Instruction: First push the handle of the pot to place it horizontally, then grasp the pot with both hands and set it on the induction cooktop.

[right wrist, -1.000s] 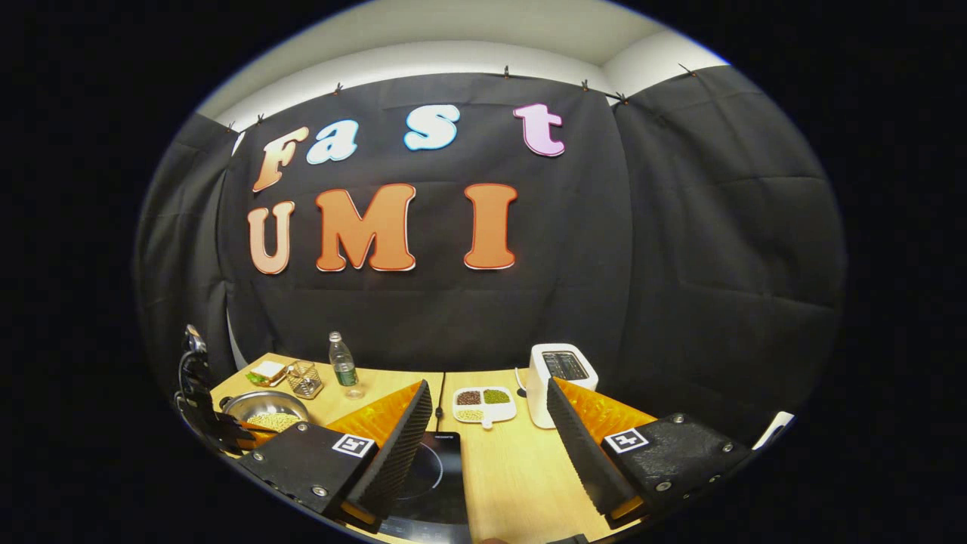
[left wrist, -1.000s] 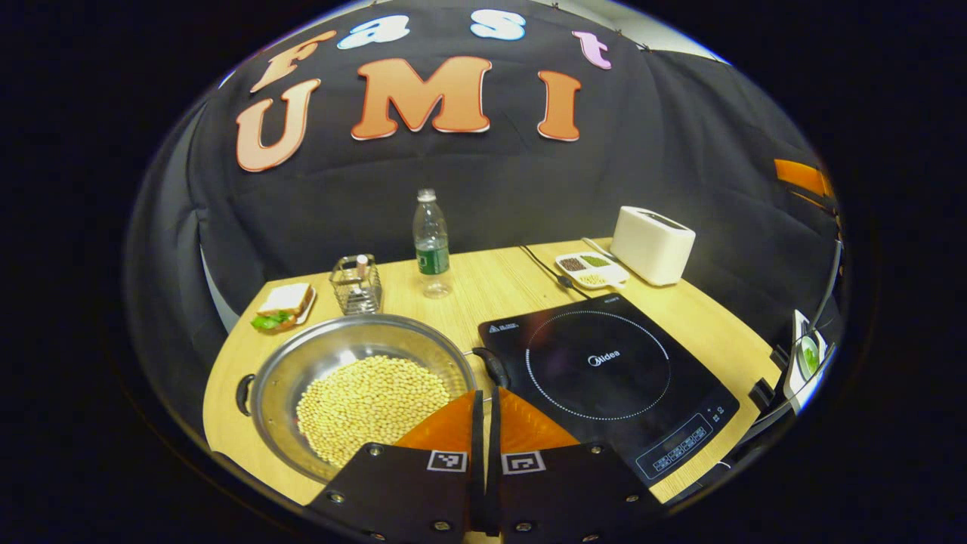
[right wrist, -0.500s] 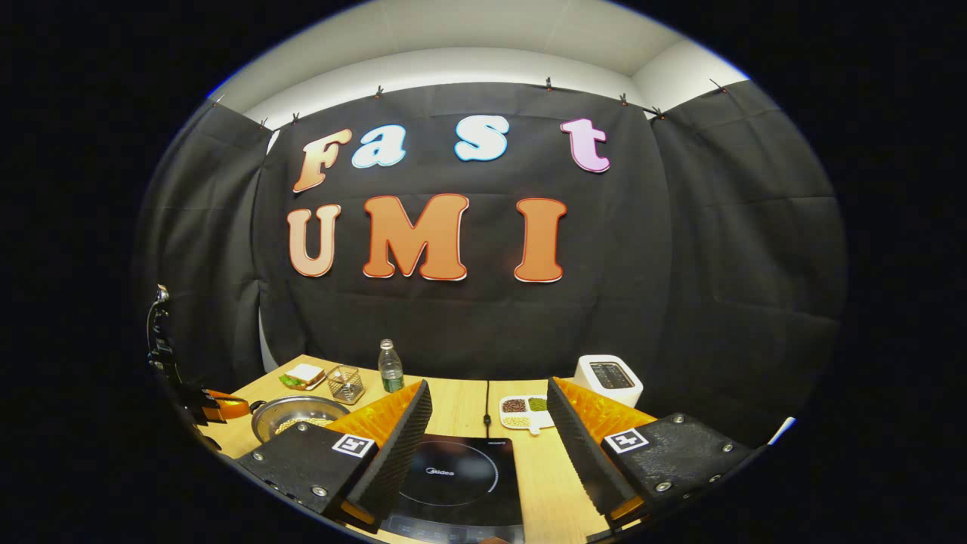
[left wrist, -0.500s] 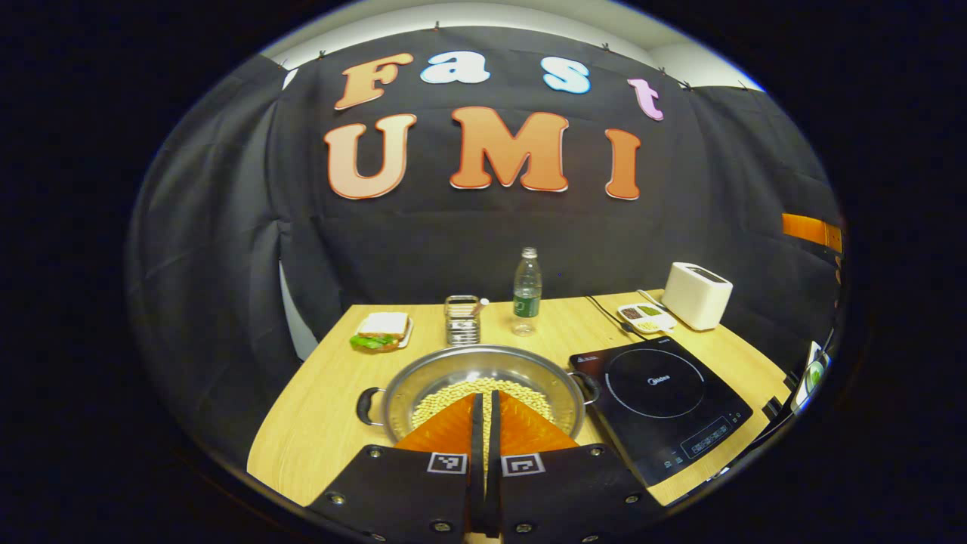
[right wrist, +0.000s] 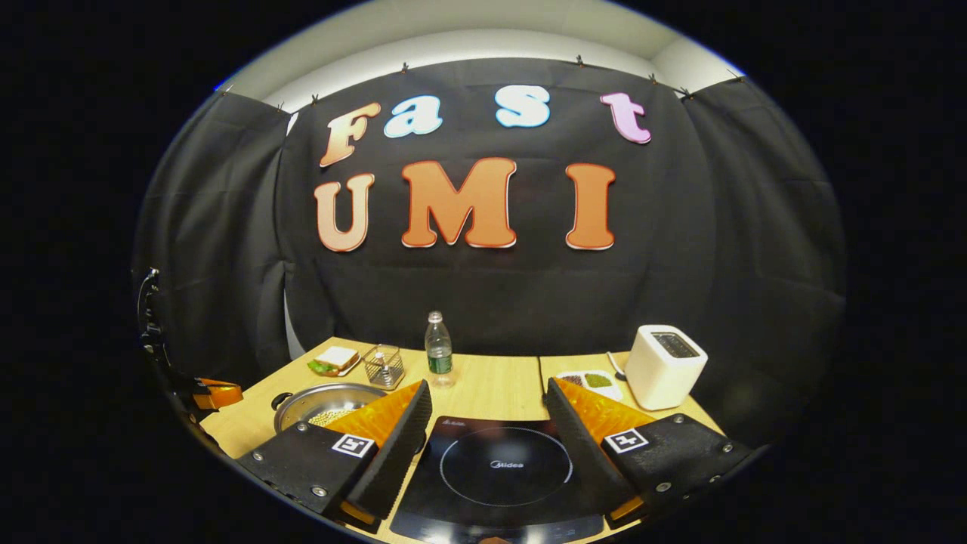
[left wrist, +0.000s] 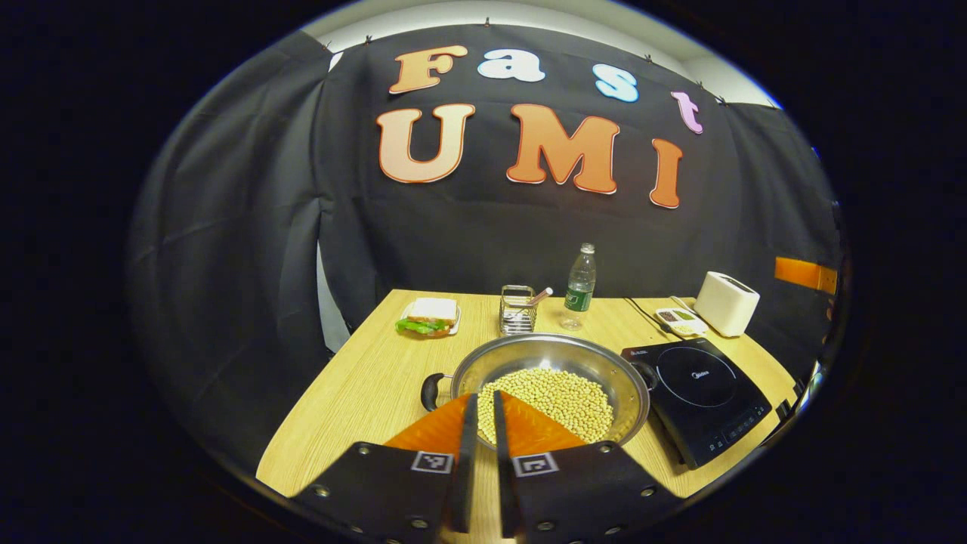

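On the table, beside the induction cooktop, our pot sits level (handles sideways); next we grasp both handles, left gripper nearly closed, right gripper wide.

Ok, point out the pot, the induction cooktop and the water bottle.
pot (left wrist: 483,361): left gripper view, bare inner wall.
induction cooktop (right wrist: 505,462): right gripper view, centre of the ring.
water bottle (left wrist: 579,291): left gripper view, its body.

The induction cooktop carries the brand "Midea" at the middle of its ring (small print at its back left corner is too small to read).
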